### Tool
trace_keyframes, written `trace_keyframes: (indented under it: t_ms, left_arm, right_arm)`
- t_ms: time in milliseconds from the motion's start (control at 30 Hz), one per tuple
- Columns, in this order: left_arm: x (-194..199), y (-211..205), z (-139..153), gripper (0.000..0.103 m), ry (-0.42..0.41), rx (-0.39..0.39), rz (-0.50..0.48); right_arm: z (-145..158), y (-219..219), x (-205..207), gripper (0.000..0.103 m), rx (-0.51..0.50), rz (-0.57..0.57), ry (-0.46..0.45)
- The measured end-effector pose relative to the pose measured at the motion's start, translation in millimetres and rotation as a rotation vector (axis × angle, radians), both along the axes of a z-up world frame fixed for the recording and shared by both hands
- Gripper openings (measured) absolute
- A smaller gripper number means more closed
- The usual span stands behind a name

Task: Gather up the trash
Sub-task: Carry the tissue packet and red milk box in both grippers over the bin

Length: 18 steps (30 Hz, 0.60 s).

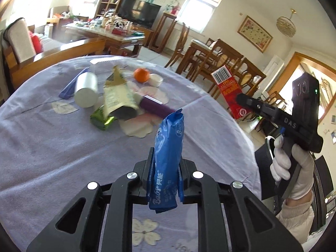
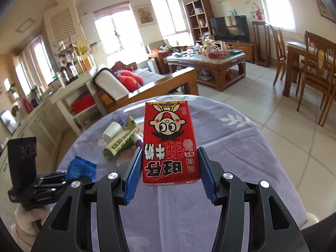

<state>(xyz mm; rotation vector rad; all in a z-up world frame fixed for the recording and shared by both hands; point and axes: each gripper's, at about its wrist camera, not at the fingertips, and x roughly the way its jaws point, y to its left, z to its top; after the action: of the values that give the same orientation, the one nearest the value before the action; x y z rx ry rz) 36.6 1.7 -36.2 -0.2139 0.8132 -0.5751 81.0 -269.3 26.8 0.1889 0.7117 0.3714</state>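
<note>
My left gripper (image 1: 166, 168) is shut on a blue tissue pack (image 1: 168, 147) and holds it upright above the table. My right gripper (image 2: 170, 163) is shut on a red milk carton (image 2: 170, 142), held upside down above the table; the carton also shows in the left wrist view (image 1: 230, 92). The blue pack shows in the right wrist view (image 2: 80, 168). A pile of trash lies further back: a white cup (image 1: 86, 92), a torn cream pouch (image 1: 117, 96), a green wrapper (image 1: 101, 119), a purple tube (image 1: 156, 106).
The round table has a lilac flowered cloth (image 1: 63, 147). An orange (image 1: 141, 75), a small white lid (image 1: 155, 79) and a blue packet (image 1: 71, 86) lie at the far side. A sofa, coffee table and dining chairs stand beyond.
</note>
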Motion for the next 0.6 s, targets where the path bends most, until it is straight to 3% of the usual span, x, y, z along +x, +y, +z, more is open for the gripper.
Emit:
trace_keyframes:
  t_ms: [233,600]
  left_arm:
    - [-10,-57,17,0.018,-0.043,-0.026,-0.135]
    - [-27,-181,27,0.018,-0.090,-0.051,-0.391]
  right_arm:
    - [19,-59,-66,0.051,0.063,-0.148,-0.067]
    - [21,-182,-152,0.051,0.132,-0.434,-0.121]
